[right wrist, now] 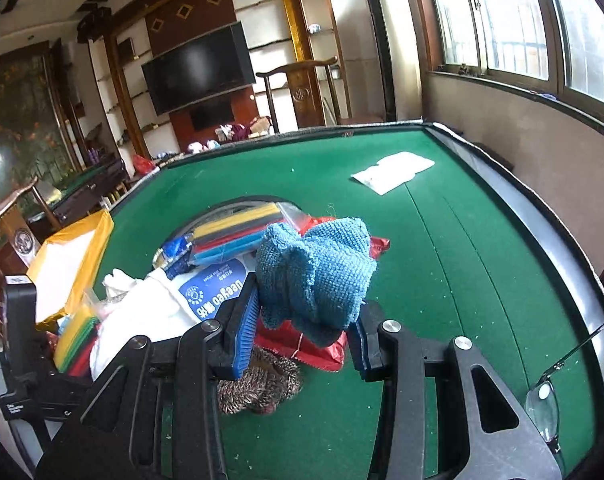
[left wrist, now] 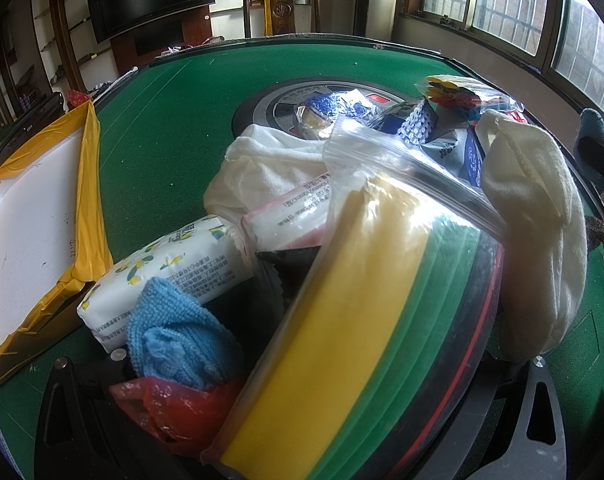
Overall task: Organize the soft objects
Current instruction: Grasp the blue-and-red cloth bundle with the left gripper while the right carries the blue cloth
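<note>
Right gripper clamps blue knit cloth; left gripper's state unclear.

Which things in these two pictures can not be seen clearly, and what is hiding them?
- Left claw, left wrist view: fingertips buried under the zip bag of coloured sheets; open or shut unclear.
- Brown knitted item, right wrist view: mostly behind the right claw, which grips the blue knitted cloth.
- Tissue pack, left wrist view: print too small to read.

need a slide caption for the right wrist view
Right gripper holding a blue knitted cloth above a red packet on the green felt table.
</note>
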`<state>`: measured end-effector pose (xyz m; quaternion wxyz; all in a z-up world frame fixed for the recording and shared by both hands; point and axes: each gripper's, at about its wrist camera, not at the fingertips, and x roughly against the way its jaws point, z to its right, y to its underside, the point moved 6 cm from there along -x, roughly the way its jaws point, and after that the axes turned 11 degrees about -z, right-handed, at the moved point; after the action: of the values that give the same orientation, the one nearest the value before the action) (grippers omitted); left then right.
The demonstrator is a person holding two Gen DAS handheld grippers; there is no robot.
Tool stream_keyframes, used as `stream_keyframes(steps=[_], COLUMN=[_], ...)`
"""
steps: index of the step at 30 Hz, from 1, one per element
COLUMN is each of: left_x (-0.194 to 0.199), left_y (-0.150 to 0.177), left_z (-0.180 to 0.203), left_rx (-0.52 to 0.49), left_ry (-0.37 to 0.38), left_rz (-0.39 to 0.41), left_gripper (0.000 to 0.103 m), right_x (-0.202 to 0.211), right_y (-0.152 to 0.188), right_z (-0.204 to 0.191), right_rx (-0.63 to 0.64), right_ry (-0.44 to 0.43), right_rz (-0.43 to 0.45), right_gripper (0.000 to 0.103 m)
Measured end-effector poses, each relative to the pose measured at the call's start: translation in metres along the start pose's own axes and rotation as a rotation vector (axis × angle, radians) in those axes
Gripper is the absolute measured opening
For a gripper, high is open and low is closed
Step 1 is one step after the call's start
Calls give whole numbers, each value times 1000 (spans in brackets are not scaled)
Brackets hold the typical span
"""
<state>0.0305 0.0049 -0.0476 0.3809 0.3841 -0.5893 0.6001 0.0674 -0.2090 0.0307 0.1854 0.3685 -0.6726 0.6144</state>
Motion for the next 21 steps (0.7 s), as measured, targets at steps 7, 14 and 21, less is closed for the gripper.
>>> stream_keyframes(steps=[7, 14, 21], left_x=[0, 0, 9], left_y=[0, 0, 18], left_z=[0, 0, 1], left_rx=[0, 0, -66], left_ry=[0, 0, 52], left_rz=[0, 0, -88], left_gripper=[103, 103, 102], right_x=[4, 4, 4], right_y=[-1, 3, 3], right_z=[-2, -11, -10], right_rx=[2, 36, 34], right_ry=[-40, -46, -69], right_rz=[12, 8, 9], right_gripper=[38, 38, 38])
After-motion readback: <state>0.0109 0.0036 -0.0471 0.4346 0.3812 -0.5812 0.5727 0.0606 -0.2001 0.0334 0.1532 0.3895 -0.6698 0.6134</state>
